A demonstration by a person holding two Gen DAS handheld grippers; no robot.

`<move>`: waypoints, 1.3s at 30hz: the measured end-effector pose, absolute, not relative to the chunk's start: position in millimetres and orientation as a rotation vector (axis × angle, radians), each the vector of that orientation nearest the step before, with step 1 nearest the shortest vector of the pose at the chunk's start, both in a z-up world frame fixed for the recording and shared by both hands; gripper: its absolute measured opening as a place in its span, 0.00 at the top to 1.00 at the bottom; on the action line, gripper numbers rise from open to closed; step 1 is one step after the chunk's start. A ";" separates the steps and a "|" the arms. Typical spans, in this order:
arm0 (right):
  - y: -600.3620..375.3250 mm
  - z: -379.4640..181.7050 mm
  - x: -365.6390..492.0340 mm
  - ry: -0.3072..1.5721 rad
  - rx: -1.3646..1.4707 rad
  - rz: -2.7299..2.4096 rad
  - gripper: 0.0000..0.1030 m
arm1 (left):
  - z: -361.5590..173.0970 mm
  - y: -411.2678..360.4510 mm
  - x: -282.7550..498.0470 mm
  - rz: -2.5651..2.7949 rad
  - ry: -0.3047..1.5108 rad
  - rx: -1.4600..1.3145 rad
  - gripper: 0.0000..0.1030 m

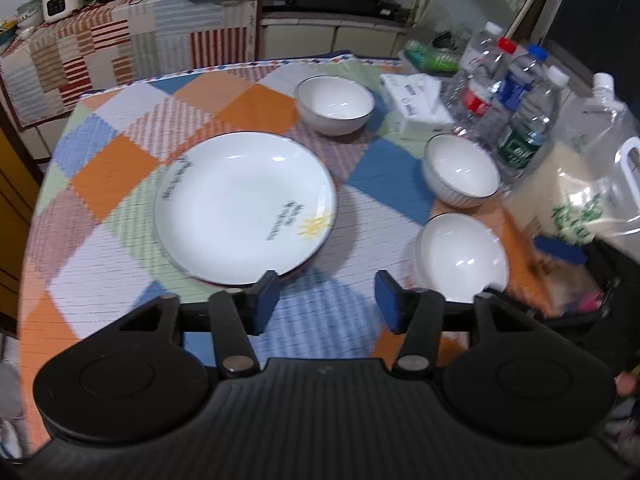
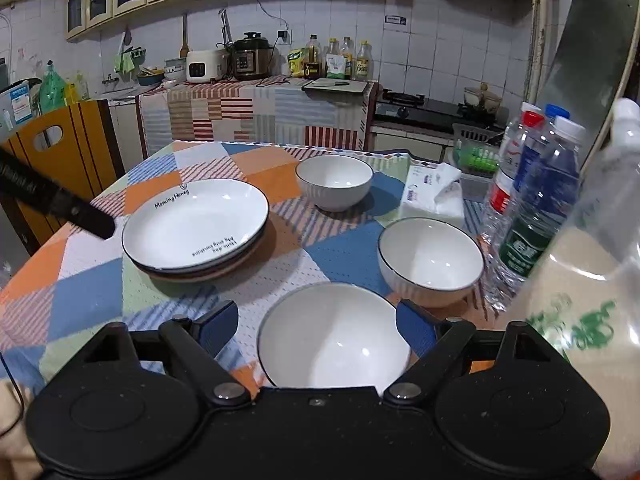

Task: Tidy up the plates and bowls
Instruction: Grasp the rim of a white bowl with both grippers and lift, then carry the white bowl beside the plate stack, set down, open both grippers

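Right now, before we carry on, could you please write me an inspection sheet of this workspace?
Surface: table under a patchwork cloth.
Job's things: stack of plates at left; three separate bowls, far bowl, middle bowl, near bowl.
Clutter: tissue pack, water bottles, large jug along the right edge.
Grippers: left gripper open, nothing between its fingers; right gripper open, straddling the near bowl without pressing it.
Cables: thin dark cable at the lower left.
Surroundings: kitchen counter with a pressure cooker, a stove, a wooden chair.
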State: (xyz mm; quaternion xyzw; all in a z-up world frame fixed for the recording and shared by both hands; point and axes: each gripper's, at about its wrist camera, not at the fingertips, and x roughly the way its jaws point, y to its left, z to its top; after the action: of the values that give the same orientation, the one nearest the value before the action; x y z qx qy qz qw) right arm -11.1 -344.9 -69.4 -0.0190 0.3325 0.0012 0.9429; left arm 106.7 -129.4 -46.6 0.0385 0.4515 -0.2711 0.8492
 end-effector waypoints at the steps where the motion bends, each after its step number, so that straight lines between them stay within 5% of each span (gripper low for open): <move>1: -347.1 -73.0 -13.9 0.679 -0.031 0.003 0.10 | -52.3 -133.7 105.7 -0.584 0.937 0.070 0.48; 21: -363.5 -154.0 5.7 0.820 -0.013 0.002 0.07 | -134.6 -219.0 113.9 -0.695 1.075 -0.029 0.47; 24: -361.7 -160.2 12.0 0.821 -0.021 0.000 0.06 | -143.3 -226.3 119.0 -0.697 1.107 -0.038 0.53; 26: -364.2 -163.3 16.1 0.824 -0.004 0.008 0.06 | -147.5 -228.6 121.6 -0.694 1.125 -0.049 0.74; 28: -365.8 -166.7 18.1 0.819 0.007 0.019 0.06 | -149.4 -229.5 123.0 -0.708 1.143 -0.068 0.82; 39: -344.2 -152.7 12.9 0.766 -0.024 0.082 0.06 | -122.4 -198.6 118.0 -0.661 1.159 -0.037 0.82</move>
State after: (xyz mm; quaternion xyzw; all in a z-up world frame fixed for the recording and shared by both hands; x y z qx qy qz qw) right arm 12.9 -344.2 -152.7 -0.0117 0.3734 0.0401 0.9267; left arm 118.0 -198.6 -122.4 -0.0172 0.5375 -0.3066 0.7853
